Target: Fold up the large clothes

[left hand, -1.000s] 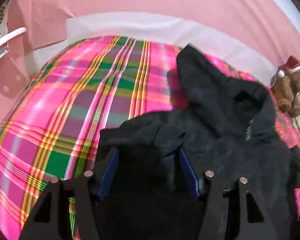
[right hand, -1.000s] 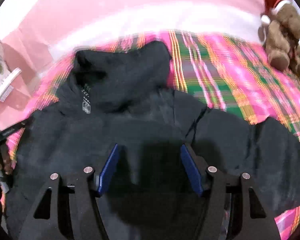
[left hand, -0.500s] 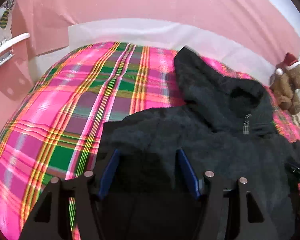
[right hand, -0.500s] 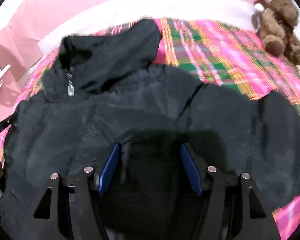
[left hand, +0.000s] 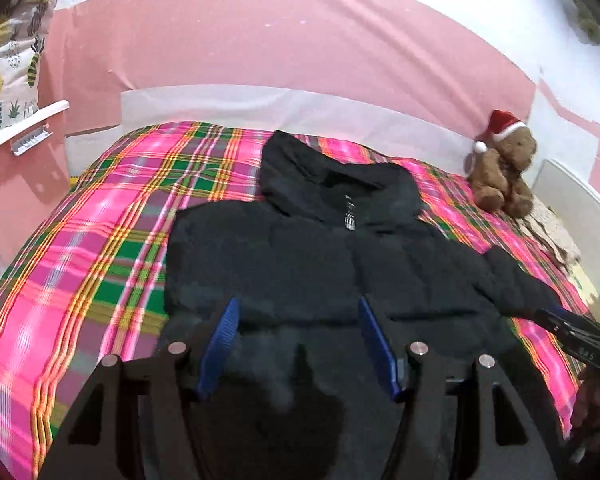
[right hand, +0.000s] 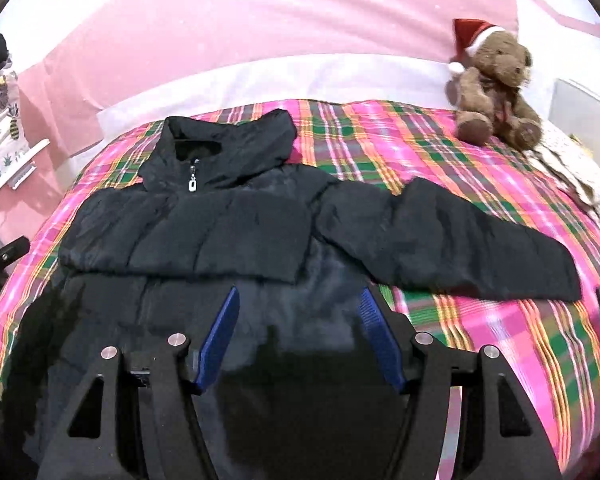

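A black hooded puffer jacket lies front up on a pink plaid blanket, hood toward the headboard, a silver zip pull at the collar. In the right wrist view the jacket has one sleeve stretched out to the right. A layer with a straight lower edge lies across its chest. My left gripper hovers open over the jacket's lower half, with nothing pinched between the blue pads. My right gripper is also open above the lower body of the jacket, holding nothing.
A brown teddy bear in a Santa hat sits at the bed's far right corner. A pink headboard and a white strip run behind the bed. A pineapple-print pillow and a white rail are at the far left.
Both grippers have drawn back and risen, so the whole jacket now shows. The bunched fabric that was near the left gripper now lies flat on the body.
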A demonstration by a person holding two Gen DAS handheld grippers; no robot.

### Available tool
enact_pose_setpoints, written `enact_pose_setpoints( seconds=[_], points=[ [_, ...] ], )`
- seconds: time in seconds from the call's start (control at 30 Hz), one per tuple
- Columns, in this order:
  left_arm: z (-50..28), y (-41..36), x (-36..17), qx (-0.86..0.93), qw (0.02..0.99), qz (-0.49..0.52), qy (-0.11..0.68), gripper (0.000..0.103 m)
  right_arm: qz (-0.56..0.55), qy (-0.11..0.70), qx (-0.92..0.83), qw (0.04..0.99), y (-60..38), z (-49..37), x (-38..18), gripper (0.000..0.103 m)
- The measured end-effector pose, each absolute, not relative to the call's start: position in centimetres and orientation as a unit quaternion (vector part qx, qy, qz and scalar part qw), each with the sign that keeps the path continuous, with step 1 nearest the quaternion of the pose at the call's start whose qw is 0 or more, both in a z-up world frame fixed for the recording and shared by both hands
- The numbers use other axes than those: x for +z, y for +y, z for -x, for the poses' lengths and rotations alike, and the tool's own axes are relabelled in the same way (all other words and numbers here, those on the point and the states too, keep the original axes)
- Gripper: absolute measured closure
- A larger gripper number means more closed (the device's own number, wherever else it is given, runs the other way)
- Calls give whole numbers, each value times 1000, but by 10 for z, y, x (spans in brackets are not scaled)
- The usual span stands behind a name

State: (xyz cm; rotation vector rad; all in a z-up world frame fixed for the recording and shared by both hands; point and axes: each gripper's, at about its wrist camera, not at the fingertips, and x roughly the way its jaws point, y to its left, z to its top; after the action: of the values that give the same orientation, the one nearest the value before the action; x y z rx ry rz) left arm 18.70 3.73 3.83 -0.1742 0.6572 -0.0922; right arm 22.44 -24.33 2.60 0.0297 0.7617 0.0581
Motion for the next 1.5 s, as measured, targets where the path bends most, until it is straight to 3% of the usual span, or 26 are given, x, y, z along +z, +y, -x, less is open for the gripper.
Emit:
enact_pose_setpoints(
  seconds=[0.3,0.7,1.23,1.5],
  points=[
    [-139,2,31,-63,937,69,337,39,-15,366,-11,931,-262,-175,34,40],
    [-121,-23,27,-73,930,66,353,26,-22,377,9,926,-272,-148,29,40],
    [-168,-31,29,-83,931,52,352,26,-83,388,-40,917,-346,-179,12,40],
    [-216,-37,20,-90,929,30,357,26,-167,402,-79,897,-422,-222,-16,40]
  ],
)
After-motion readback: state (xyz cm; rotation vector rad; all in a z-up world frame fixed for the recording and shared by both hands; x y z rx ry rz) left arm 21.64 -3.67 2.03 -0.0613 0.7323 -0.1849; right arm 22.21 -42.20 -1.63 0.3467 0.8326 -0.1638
